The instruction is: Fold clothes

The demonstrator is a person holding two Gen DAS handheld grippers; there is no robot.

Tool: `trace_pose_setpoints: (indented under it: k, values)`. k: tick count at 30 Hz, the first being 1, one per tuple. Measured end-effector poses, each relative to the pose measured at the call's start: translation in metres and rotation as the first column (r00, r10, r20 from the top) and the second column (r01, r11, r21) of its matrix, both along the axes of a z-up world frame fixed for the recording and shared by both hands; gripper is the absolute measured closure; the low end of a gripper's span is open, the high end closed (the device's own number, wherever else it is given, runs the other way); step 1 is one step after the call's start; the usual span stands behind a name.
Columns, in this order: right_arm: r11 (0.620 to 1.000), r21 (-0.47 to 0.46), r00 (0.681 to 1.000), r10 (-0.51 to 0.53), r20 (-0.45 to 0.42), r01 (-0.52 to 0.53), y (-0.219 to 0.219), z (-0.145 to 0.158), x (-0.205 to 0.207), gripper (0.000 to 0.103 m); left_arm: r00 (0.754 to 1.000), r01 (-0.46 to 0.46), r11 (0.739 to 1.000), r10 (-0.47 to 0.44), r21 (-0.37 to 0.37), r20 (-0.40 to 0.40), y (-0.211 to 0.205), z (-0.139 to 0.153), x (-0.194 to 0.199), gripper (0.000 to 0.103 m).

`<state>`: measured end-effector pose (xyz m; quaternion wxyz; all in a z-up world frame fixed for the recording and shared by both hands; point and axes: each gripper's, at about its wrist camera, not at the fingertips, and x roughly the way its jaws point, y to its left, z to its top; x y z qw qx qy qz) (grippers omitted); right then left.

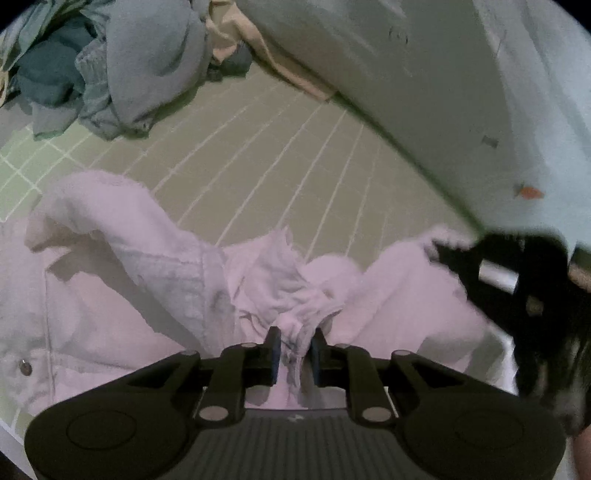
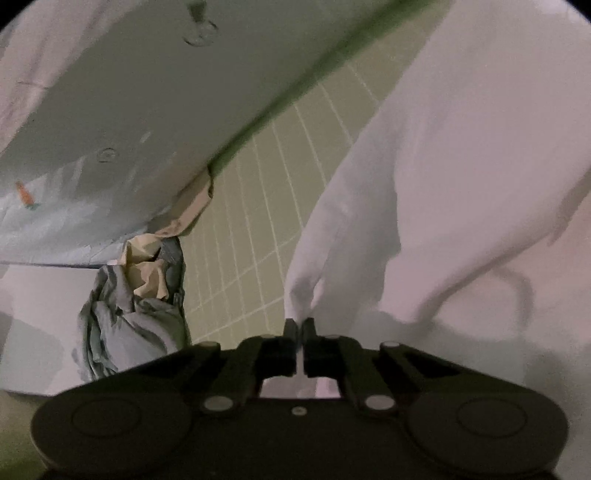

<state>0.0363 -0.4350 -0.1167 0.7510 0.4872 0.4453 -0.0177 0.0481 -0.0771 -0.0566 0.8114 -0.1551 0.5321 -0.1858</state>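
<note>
While the gridded green mat [image 1: 258, 147] fills the middle of the left wrist view, a pale wall or panel [image 1: 424, 66] curves over it from twelve to three o'clock. The white garment [image 1: 110, 295], a denim-like piece with a metal button at about eight o'clock, lies rumpled across the lower half of that view, on the mat. At ten to eleven o'clock a heap of grey-blue and teal clothes [image 1: 122, 70] sits on the mat, well apart from the garment, with a beige piece [image 1: 229, 33] beside it.

The left gripper [image 1: 295, 350] stands a little open, a bunched fold of the white garment between its blue-padded fingers [image 1: 274, 354]; whether the pads press it I cannot tell. At three to four o'clock the right gripper [image 1: 517, 295] shows as a dark blur at the garment's edge.

In the right wrist view, the right gripper [image 2: 300, 328] is pinched closed on a corner of the white garment [image 2: 461, 184], which hangs from one to six o'clock.
</note>
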Motion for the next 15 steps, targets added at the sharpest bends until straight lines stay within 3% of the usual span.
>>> trace_pose_setpoints:
  k: [3,7,12,13,15]
  values:
    - [0.997,-0.081,0.999,0.017,0.047,-0.013,-0.010,0.014,-0.018,0.100,0.997,-0.051,0.996,0.055,-0.077,0.060,0.015,0.025,0.006,0.070]
    - [0.987,-0.158,0.997,0.018,0.076,-0.006,-0.024,0.021,-0.031,0.100,0.986,-0.100,0.991,0.111,-0.091,0.125,0.019,0.042,0.024,0.062]
    - [0.975,-0.217,0.995,0.055,0.084,-0.035,-0.029,0.022,-0.045,0.100,0.988,-0.115,0.991,0.121,-0.068,0.092,0.005,0.034,0.059,0.044]
    - [0.974,-0.222,0.995,0.059,0.084,-0.039,-0.029,0.021,-0.046,0.100,0.991,-0.100,0.994,0.104,-0.052,0.084,0.000,0.030,0.065,0.037]
    - [0.972,-0.231,0.994,0.070,0.088,-0.048,-0.030,0.020,-0.049,0.100,0.997,-0.050,0.999,0.051,-0.020,0.055,-0.011,0.021,0.075,0.032]
